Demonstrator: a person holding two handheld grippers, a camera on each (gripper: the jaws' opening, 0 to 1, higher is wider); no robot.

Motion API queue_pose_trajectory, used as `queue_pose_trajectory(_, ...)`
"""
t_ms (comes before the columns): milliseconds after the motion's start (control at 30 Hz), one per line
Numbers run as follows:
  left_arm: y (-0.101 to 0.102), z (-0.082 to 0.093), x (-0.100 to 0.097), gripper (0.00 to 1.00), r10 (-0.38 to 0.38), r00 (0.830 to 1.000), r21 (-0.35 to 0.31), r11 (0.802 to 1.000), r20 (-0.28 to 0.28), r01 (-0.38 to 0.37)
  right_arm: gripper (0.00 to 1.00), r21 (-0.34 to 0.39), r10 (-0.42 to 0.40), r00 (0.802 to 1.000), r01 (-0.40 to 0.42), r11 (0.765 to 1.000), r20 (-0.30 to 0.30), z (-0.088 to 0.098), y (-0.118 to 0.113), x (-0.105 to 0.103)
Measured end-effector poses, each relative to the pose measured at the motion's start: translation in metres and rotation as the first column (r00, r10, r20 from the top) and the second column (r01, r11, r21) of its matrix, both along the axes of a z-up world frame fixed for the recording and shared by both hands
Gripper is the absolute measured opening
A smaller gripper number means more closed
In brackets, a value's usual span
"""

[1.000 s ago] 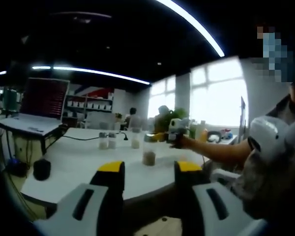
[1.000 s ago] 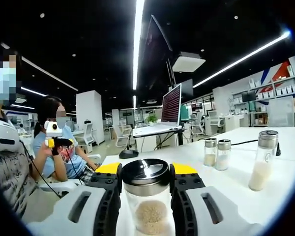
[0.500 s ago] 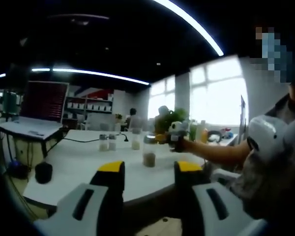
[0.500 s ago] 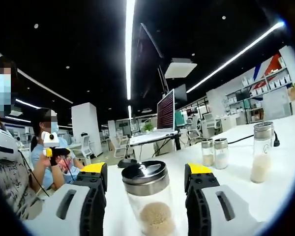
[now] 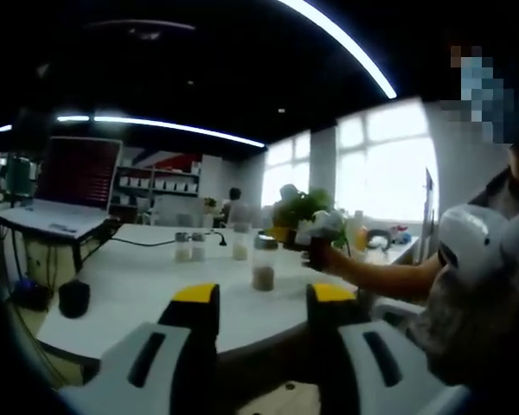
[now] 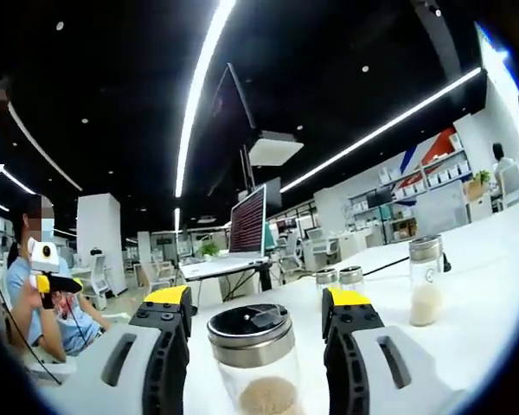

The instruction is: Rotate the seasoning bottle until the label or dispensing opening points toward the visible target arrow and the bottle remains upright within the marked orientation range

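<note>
The seasoning bottle (image 6: 253,359), clear glass with a steel lid and brown grains, stands upright on the white table (image 6: 467,320). It sits between the jaws of my right gripper (image 6: 258,298), which is open, with a gap on each side of the lid. In the left gripper view the same bottle (image 5: 263,264) is small and far off on the table (image 5: 138,285), and the right gripper (image 5: 316,235) hangs just right of it in a person's hand. My left gripper (image 5: 264,296) is open with nothing in it, short of the table's near edge.
Two small shakers (image 6: 339,278) and a taller bottle (image 6: 426,281) stand further along the table; they also appear as shakers (image 5: 189,248) and bottle (image 5: 240,245). A laptop (image 6: 246,229) sits on a far desk. A black object (image 5: 73,298) lies near the table's left end.
My right gripper was shut on the seasoning bottle a second ago; its jaws have since spread and let it go. The right view has tilted. The left gripper has held still.
</note>
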State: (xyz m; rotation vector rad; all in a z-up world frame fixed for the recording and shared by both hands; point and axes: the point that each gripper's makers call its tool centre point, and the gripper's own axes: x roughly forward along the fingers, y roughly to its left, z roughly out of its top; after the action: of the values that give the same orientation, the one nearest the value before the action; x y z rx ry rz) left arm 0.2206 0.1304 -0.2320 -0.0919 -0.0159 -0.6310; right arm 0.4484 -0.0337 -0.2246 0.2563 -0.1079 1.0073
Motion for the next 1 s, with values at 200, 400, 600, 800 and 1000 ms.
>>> queue_pose_trajectory(200,0.006,0.0,0.0,0.42,0.014,1.0,0.002,1.0,0.002,-0.014,0.55,-0.069,-0.048,0.999,0.049,0.996,0.018,-0.005,0.005,0.004)
queue_pose_trajectory(400,0.005,-0.002,0.0,0.42,0.014,1.0,0.002,1.0,-0.002,-0.014,0.43,-0.105,-0.011,1.0,0.009,0.994,-0.015,-0.013,0.01,0.004)
queue_pose_trajectory(600,0.005,0.001,-0.002,0.42,0.012,1.0,0.0,1.0,0.005,-0.012,0.43,-0.134,0.021,0.999,-0.025,0.991,-0.033,-0.013,0.007,0.007)
queue_pose_trajectory(800,0.007,-0.002,0.0,0.42,0.015,1.0,0.0,1.0,-0.005,-0.015,0.42,-0.135,0.074,0.997,-0.078,0.988,-0.037,-0.014,0.006,0.007)
queue_pose_trajectory(1000,0.005,-0.003,-0.001,0.42,0.005,1.0,0.007,1.0,-0.005,-0.005,0.42,-0.143,0.097,0.995,-0.101,0.985,-0.04,-0.014,0.011,0.0)
